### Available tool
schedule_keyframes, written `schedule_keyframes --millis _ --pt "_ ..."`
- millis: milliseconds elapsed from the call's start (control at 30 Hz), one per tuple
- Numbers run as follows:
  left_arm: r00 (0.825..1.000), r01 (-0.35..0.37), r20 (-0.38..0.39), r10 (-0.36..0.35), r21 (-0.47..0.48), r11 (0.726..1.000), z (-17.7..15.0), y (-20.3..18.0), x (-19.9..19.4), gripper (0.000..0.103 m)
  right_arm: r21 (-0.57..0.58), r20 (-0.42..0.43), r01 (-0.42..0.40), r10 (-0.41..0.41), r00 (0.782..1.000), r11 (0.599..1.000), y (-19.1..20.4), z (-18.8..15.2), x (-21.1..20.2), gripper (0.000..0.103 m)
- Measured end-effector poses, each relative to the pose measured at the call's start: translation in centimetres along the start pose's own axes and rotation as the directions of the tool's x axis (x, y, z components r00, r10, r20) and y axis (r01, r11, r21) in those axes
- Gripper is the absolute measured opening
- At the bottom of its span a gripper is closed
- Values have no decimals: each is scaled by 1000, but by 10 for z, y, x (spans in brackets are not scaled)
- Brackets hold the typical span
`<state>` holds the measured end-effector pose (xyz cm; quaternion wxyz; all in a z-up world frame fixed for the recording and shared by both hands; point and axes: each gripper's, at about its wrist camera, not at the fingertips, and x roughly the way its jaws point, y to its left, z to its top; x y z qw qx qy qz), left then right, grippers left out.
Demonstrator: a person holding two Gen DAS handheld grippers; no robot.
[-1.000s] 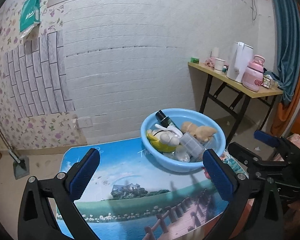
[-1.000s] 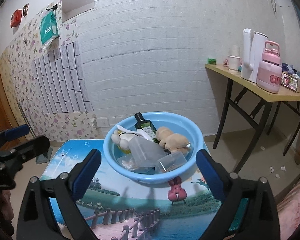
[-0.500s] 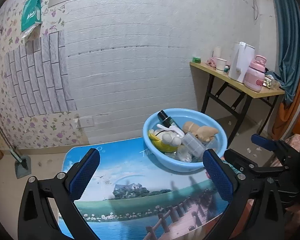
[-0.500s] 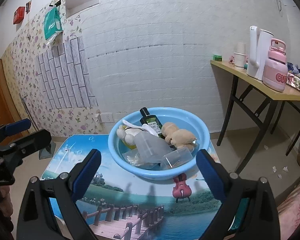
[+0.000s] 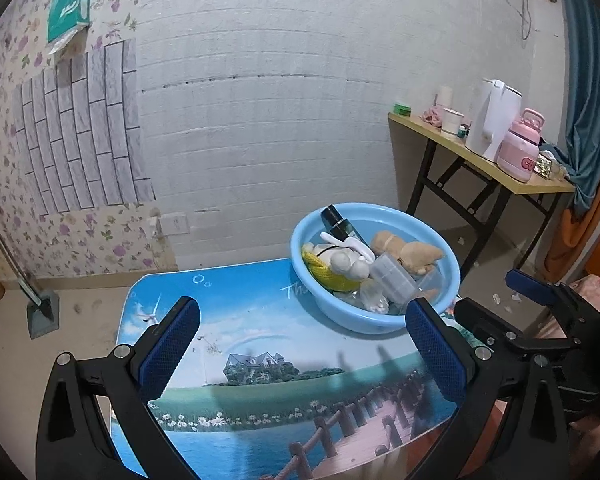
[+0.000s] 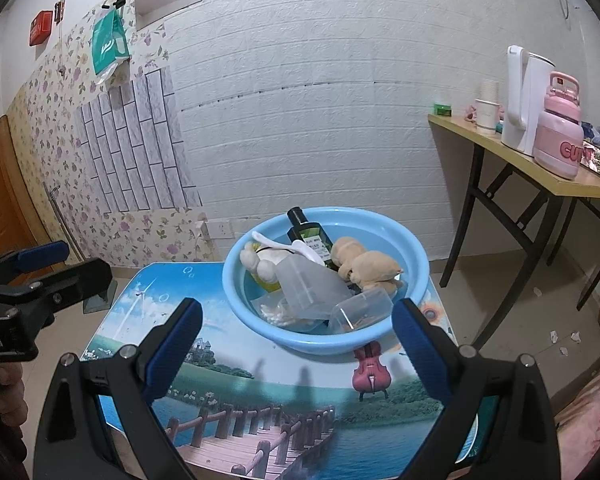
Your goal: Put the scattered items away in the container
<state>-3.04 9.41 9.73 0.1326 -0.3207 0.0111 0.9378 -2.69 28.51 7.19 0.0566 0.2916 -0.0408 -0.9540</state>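
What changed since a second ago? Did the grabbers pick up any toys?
No toys were picked up. Both grippers pulled back and rose a little, so the blue basin looks smaller and farther away. The left gripper and right gripper stayed open and empty. The plush toys, dark bottle and clear containers stayed in the basin on the picture table.

Glossy blue plastic basin (image 6: 414,276), soft plush toys (image 6: 366,266), clear plastic jars (image 6: 362,308), glossy printed desk (image 6: 260,408).
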Motion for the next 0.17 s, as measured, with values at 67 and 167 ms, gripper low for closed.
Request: schedule_keyframes --millis 67,167 --pt "1000 -5 0 5 9 1000 -2 -1 2 103 2 -1 0 0 1000 1000 0 0 0 98" --pt "1000 -28 -13 28 19 999 -3 -3 6 103 8 -5 -2 2 1000 1000 0 -1 1 98"
